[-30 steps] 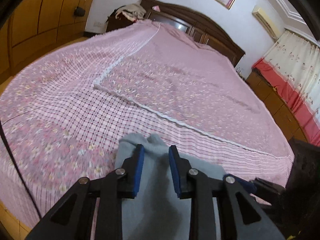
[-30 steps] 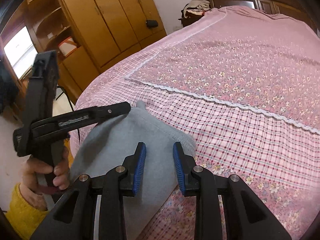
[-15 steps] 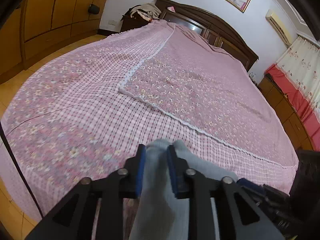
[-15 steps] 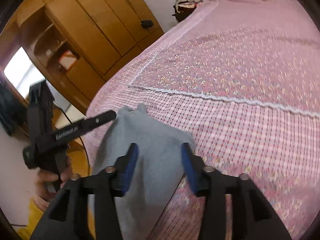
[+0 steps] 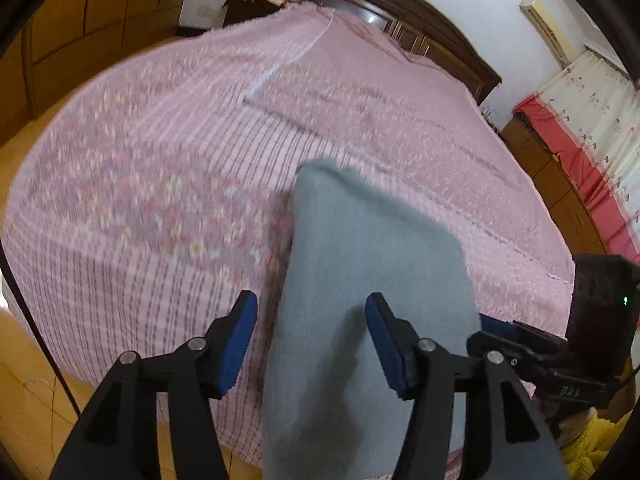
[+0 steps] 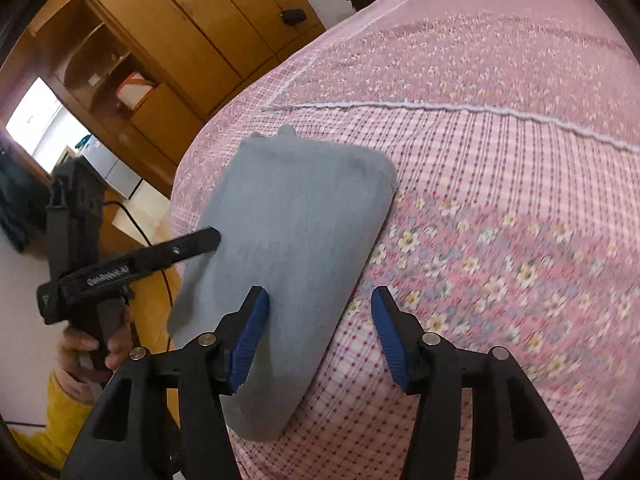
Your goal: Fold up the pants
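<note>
Left wrist view: one folded grey pants point(image 5: 372, 280) on one pink bed point(image 5: 160, 184). Two hand-held grippers, left hand-held gripper point(image 5: 312, 340) and right hand-held gripper point(image 6: 320, 336), jaws opening, gripping nothing; the pants lie loose between each pair.

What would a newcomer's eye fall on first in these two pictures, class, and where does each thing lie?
First, the folded grey pants, lying at the near corner of the bed on the pink floral bedspread. Next, the blue-padded jaws on either side: the right gripper and the left gripper are both opening, pads clear of the cloth. Behind stands the wooden wardrobe.
</note>
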A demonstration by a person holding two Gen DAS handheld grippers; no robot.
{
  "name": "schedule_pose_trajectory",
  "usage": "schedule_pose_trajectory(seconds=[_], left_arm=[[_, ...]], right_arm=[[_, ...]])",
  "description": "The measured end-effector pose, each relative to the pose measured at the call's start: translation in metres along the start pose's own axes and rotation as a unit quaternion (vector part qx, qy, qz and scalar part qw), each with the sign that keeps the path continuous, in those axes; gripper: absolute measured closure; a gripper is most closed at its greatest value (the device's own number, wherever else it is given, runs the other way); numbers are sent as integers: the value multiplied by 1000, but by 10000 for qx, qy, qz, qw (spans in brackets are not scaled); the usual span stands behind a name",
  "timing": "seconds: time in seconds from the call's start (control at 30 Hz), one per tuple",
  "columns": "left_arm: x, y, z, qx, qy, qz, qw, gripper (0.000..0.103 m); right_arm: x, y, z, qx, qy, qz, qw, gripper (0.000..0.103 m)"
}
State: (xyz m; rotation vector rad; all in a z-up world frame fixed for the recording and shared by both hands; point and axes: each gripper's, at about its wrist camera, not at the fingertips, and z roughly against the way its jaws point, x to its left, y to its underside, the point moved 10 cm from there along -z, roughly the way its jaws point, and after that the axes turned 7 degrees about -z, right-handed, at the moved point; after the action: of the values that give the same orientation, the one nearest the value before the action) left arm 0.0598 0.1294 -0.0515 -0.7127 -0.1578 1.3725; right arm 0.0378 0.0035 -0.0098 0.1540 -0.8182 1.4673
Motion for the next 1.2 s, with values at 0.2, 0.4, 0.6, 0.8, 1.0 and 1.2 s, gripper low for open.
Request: schedule_pose_trajectory(seconds=[0.2,0.4,0.6,0.8,1.0,1.2], left_arm=[[6,11,-9,58,233,258,9994,37],[0,22,-10,199,728,379,9964,37],[-6,28,-14,261,924,372,9947,37],[-18,22,-26,245,953,359,9945,36],[-34,15,-29,207,977,340,9944,37],[-62,8,-22,83,838,19,9964,37]], right_arm=[[2,2,-10,5,-114,-139,9998,41],[15,1,-20,-19,-225,-12,9997,40],[10,1,-33,76,-425,-150,9990,40],[10,-1,-32,59,-576,-249,9980,47],[23,-13,-17,-162,-714,-99,9973,73],[22,-15,-8,-164,-790,-86,9967,73]])
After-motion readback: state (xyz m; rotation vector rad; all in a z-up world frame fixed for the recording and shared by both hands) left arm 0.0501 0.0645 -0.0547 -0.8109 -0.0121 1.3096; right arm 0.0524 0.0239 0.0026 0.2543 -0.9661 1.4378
